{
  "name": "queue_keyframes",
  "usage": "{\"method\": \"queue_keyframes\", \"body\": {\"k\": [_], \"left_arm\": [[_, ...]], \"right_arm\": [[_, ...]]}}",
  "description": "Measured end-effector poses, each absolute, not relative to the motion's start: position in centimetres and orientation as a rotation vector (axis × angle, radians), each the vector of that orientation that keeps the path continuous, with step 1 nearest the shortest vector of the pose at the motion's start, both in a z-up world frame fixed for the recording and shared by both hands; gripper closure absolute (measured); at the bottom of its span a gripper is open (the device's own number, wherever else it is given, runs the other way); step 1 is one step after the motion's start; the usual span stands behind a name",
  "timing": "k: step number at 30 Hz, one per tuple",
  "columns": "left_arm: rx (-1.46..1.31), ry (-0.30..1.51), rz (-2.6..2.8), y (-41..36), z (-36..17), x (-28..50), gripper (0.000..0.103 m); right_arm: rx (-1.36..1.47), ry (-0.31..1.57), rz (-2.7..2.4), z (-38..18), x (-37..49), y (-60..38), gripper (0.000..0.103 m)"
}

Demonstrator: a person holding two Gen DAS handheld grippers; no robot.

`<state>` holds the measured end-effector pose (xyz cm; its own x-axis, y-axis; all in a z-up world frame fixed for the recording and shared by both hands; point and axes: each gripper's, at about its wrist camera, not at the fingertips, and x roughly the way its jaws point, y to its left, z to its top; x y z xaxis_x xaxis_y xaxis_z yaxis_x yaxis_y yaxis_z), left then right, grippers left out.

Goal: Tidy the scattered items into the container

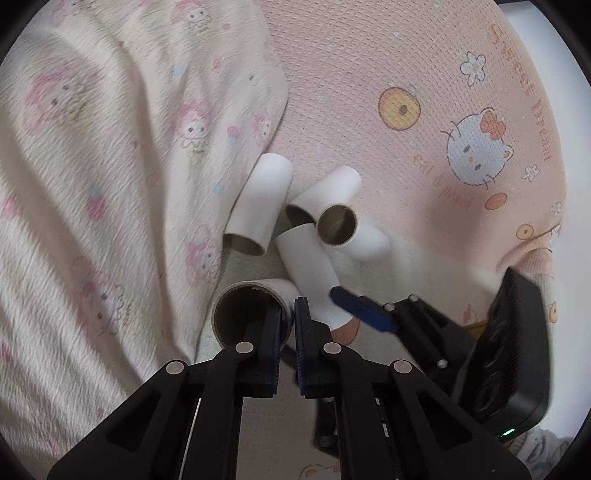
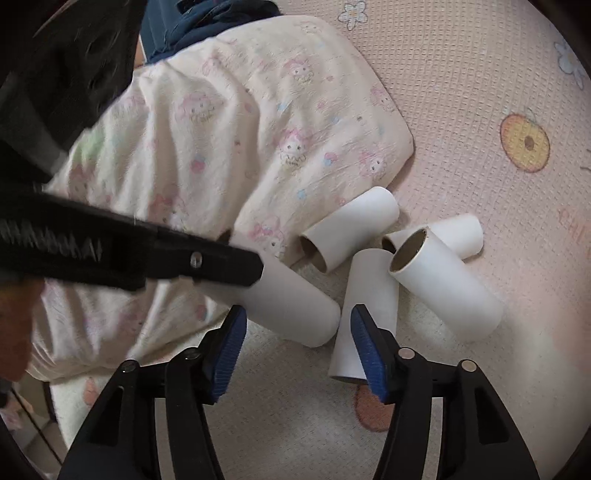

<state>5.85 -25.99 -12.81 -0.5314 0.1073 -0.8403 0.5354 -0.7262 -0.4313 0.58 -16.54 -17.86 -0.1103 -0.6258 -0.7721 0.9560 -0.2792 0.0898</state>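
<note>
Several white cardboard tubes with brown insides lie in a loose heap on a pink mat (image 1: 369,92). My left gripper (image 1: 290,310) is shut on the rim of the nearest tube (image 1: 240,314), one finger inside its mouth and one outside. In the right wrist view this held tube (image 2: 295,306) juts out from the left gripper (image 2: 221,266), just ahead of my right gripper (image 2: 299,347). The right gripper stands open, its blue pads touching nothing. Another tube (image 2: 369,295) lies close in front of its right finger. No container is in view.
A cream blanket with cartoon prints (image 1: 110,166) is bunched up on the left, its edge against the tubes (image 2: 351,225). Blue cloth (image 2: 207,14) shows beyond the blanket. The mat carries cat and fruit prints (image 1: 476,151).
</note>
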Motion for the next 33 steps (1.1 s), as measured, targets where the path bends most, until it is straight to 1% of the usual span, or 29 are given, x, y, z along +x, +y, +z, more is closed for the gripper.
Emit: {"method": "queue_keyframes", "body": {"k": [4, 7, 10, 14, 21, 26, 29, 33], "left_arm": [[1.347, 0.995, -2.346, -26.1, -12.8, 4.8, 0.096], [1.344, 1.056, -2.333, -26.8, -12.8, 4.6, 0.096], [1.329, 1.068, -2.346, -26.9, -12.3, 4.9, 0.097], [1.327, 1.138, -2.399, -26.3, -10.7, 5.2, 0.097], [1.301, 1.093, -2.500, -24.9, -8.1, 5.0, 0.097], [1.316, 1.142, -2.613, -22.7, -8.0, 2.9, 0.096], [1.390, 1.170, -2.666, -20.8, -8.5, 0.9, 0.096], [1.484, 1.137, -2.755, -17.5, -8.6, -1.4, 0.096]], "right_arm": [[0.832, 0.558, -1.687, -18.7, 0.2, -17.4, 0.046], [0.822, 0.531, -1.672, -19.2, -0.3, -18.3, 0.046], [0.831, 0.505, -1.657, -19.0, -0.8, -18.9, 0.046], [0.783, 0.444, -1.675, -17.8, -0.7, -18.8, 0.046], [0.703, 0.421, -1.748, -15.2, -0.5, -17.4, 0.047], [0.709, 0.455, -1.850, -13.8, -1.4, -15.5, 0.048], [0.751, 0.485, -1.926, -13.5, -2.1, -13.3, 0.048], [0.835, 0.490, -2.018, -13.4, -3.1, -10.1, 0.048]]}}
